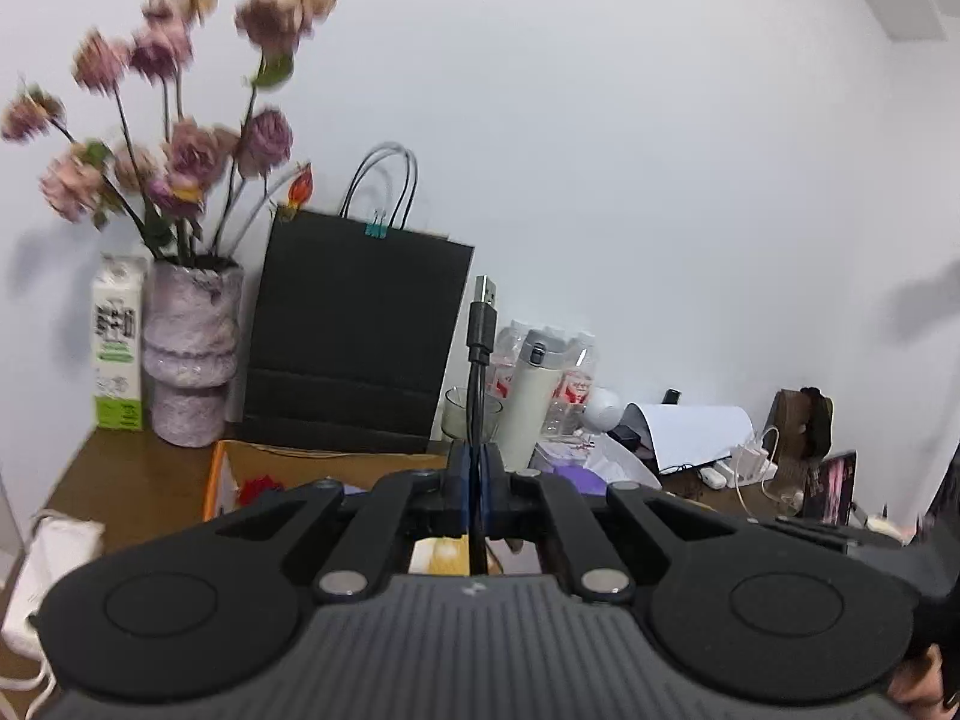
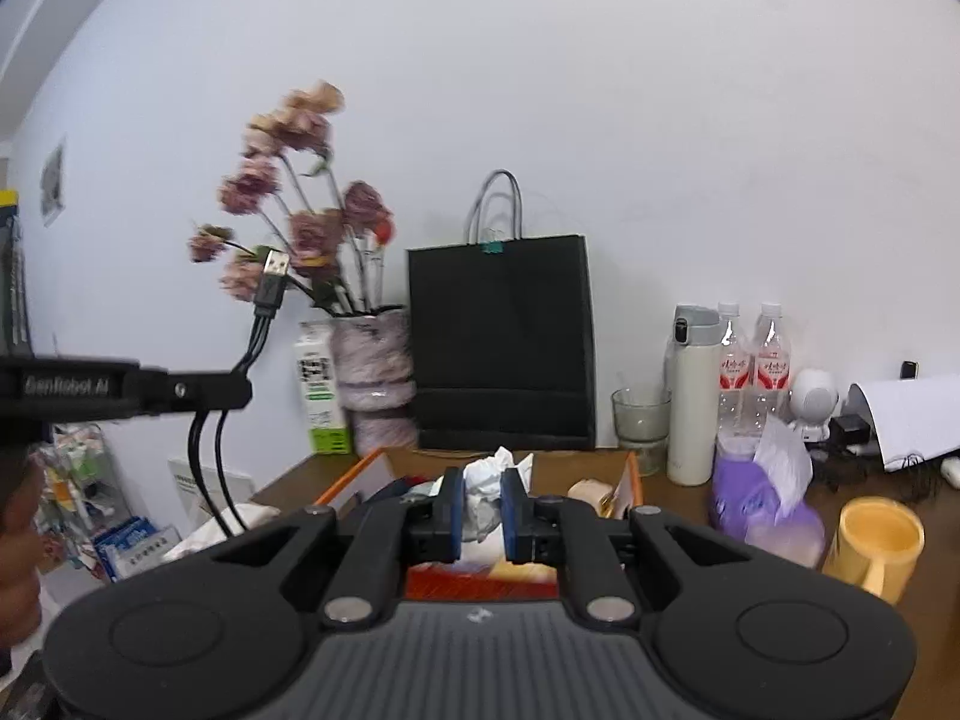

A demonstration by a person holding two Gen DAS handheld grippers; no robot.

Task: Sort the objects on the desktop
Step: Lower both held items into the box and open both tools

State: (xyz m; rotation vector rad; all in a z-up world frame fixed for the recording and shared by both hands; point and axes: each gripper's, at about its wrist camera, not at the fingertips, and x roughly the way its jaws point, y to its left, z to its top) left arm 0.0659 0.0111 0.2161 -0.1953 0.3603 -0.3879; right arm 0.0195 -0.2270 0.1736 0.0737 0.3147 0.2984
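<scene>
Our left gripper (image 1: 478, 480) is clamped on the black USB cable (image 1: 480, 360), plug standing above its tips; our right gripper (image 2: 483, 510) pinches crumpled tissue (image 2: 483, 480), both lifted clear of the orange-edged box (image 2: 631, 480) below for sorting.

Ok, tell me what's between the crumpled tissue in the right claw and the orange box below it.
Nothing visible. The right claw grips the crumpled tissue over the open orange box, with only air between them. The left claw, off to the side, holds a black cable clear of that path.
</scene>
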